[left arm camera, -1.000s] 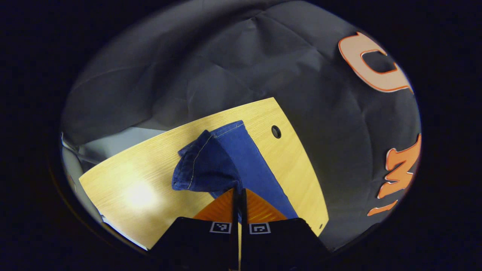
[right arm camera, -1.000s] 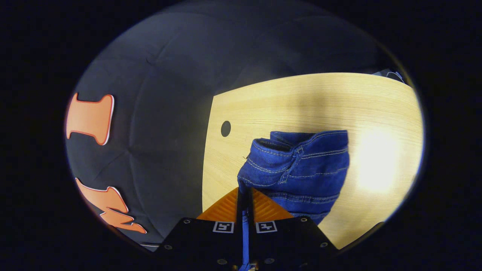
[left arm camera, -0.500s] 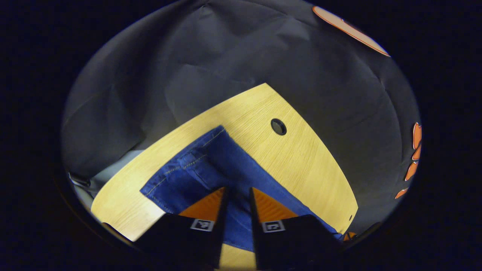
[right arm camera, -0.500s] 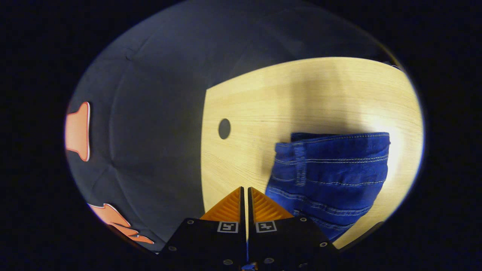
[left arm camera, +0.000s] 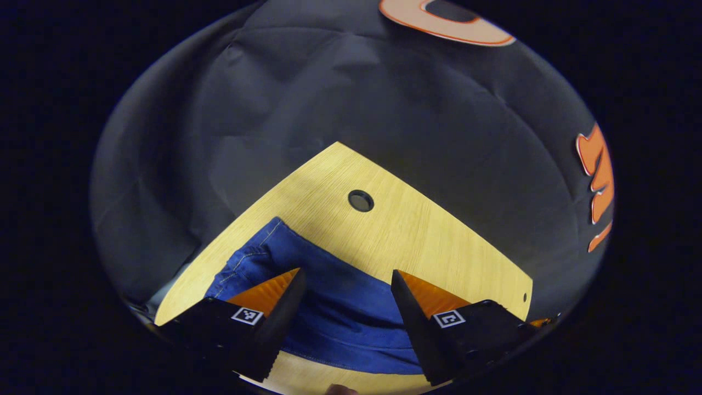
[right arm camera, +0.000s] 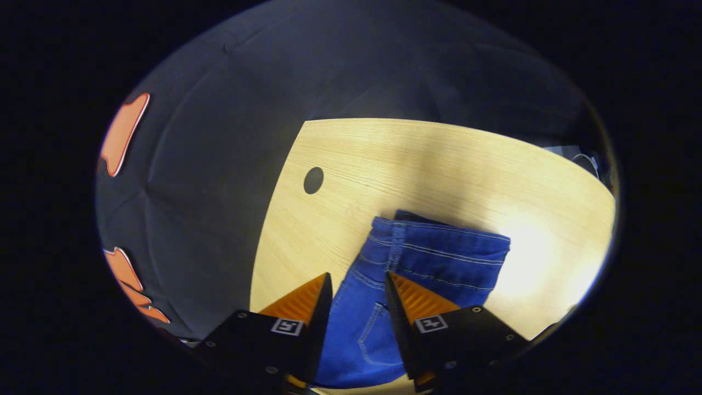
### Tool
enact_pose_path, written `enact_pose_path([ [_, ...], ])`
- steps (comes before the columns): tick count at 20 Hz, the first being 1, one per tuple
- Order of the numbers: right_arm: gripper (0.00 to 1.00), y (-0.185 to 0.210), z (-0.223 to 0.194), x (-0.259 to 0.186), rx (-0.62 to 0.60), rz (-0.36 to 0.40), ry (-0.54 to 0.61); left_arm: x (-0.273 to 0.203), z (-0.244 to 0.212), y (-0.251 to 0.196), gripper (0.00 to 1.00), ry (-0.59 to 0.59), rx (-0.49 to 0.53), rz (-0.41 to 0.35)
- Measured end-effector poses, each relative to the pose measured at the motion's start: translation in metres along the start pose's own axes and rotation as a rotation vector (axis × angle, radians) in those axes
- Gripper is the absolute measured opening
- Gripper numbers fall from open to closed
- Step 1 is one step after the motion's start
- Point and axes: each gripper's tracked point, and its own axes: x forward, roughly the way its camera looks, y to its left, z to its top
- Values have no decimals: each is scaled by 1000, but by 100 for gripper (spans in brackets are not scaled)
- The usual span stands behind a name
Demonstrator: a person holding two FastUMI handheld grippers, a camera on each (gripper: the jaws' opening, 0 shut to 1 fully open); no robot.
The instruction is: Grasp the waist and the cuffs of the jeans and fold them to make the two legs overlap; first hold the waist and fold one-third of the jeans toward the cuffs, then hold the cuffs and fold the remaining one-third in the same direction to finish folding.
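Jeans [left arm camera: 351, 321] released, now lying flat on bench [left arm camera: 417, 236]; left gripper [left arm camera: 346, 285] and right gripper [right arm camera: 356, 285] jaws both spread wide, empty. Leg-overlap fold apparently laid; waist fold next.

I see a light wood-grain tabletop [left arm camera: 417, 230] with a round cable hole [left arm camera: 360, 201] ahead of my left tongs [left arm camera: 345, 280]. Blue jeans [left arm camera: 334, 307] lie flat on it, showing between and beyond the spread fingers. Past my right tongs [right arm camera: 356, 282] the jeans' stitched end [right arm camera: 439, 255] rests on the wood, the hole ahead and left.
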Motion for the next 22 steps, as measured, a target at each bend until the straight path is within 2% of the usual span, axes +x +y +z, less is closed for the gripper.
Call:
enact_pose_path([
  [1,66,-5,-1,-2,-21,-10,-2,-2,0,0,97,5,53,6],
  [2,74,-9,-2,-5,-38,-19,-1,-4,3,-2,98,-2,112,13],
  [4,80,-17,-6,-11,-71,-37,0,-5,4,0,98,-12,214,50],
  [6,86,-26,-8,-17,-99,-63,-9,-4,2,-4,98,-8,267,44],
  [12,95,-54,-13,-28,-154,-125,-18,-5,2,0,98,-23,346,43],
  [15,97,-71,-21,-25,-181,-163,-3,-5,1,0,98,-49,375,48],
  [22,98,-86,-26,-12,-161,-182,11,-1,5,-5,98,-75,392,15],
])
